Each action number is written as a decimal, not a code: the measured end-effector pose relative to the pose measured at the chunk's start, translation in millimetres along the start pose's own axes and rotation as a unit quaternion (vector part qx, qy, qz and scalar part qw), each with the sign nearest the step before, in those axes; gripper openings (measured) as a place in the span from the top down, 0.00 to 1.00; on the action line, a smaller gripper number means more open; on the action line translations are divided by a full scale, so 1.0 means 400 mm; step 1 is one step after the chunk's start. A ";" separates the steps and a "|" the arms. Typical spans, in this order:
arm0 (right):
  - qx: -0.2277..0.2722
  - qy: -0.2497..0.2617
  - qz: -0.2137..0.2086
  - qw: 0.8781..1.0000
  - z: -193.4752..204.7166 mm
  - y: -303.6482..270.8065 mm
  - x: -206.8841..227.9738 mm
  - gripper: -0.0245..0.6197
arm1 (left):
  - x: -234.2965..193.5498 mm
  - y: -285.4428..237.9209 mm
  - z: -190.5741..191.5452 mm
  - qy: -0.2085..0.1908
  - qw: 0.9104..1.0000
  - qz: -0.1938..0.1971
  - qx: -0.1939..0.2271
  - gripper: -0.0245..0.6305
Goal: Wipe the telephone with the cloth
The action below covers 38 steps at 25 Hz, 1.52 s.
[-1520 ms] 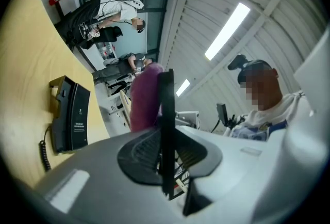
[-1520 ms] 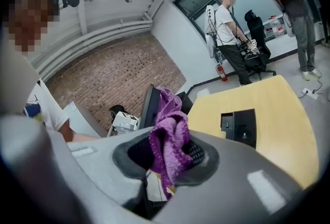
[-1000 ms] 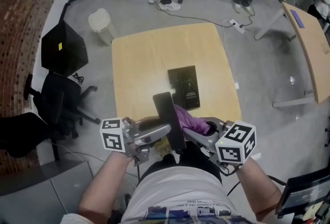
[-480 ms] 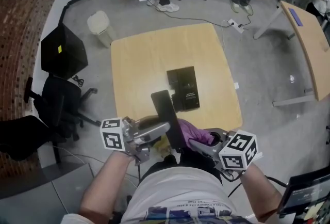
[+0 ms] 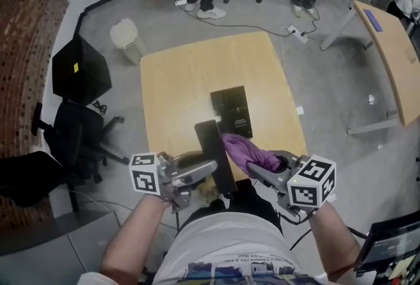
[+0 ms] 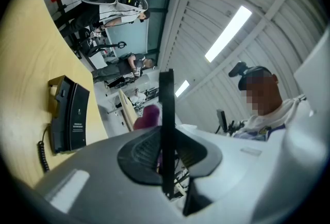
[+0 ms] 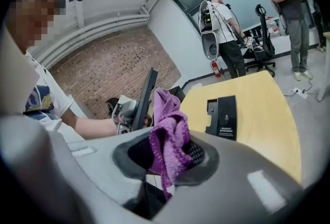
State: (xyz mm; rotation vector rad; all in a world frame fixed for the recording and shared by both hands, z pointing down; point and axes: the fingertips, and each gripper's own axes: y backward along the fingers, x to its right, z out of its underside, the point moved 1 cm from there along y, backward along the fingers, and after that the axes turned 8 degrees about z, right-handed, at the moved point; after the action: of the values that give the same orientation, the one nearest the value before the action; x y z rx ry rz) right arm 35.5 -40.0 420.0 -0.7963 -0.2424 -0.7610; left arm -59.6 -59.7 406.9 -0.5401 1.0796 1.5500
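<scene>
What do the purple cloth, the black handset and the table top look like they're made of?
Cloth: soft knitted or microfibre fabric, judging by its loose weave and limp folds. Handset: probably matte black plastic, rigid and flat. Table top: pale wood or wood-look laminate, smooth with a faint glare.

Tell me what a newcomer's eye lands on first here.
The purple cloth pinched in the right gripper stands out, reaching the black handset that the left gripper holds over the near edge of the wooden table. Farther back, the phone base lies on it.
</scene>
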 end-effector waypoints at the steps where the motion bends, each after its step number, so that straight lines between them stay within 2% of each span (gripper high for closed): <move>1: 0.010 0.000 0.001 1.000 -0.018 -0.004 0.002 0.83 | 0.002 -0.003 0.004 0.001 1.000 0.002 -0.002 0.83; 8: 0.078 -0.032 -0.002 0.996 -0.145 -0.021 -0.001 0.83 | 0.020 -0.018 0.038 0.006 1.000 0.014 -0.015 0.83; 12: 0.089 -0.052 -0.020 0.994 -0.169 -0.031 -0.015 0.83 | 0.022 -0.025 0.053 0.006 1.000 0.012 -0.013 0.83; 22: 0.061 -0.043 -0.040 0.996 -0.105 -0.018 -0.050 0.83 | 0.011 -0.015 0.038 -0.009 1.000 0.002 -0.005 0.83; 38: 0.016 -0.077 -0.020 0.997 0.042 0.022 -0.054 0.83 | -0.028 0.012 -0.016 -0.019 1.000 -0.024 0.006 0.83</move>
State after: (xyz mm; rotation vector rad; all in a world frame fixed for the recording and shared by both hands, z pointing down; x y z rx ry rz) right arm 27.5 -12.6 416.7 -0.8222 -0.4084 -0.7331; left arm -62.5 -70.9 414.6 -0.5238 1.0395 1.5048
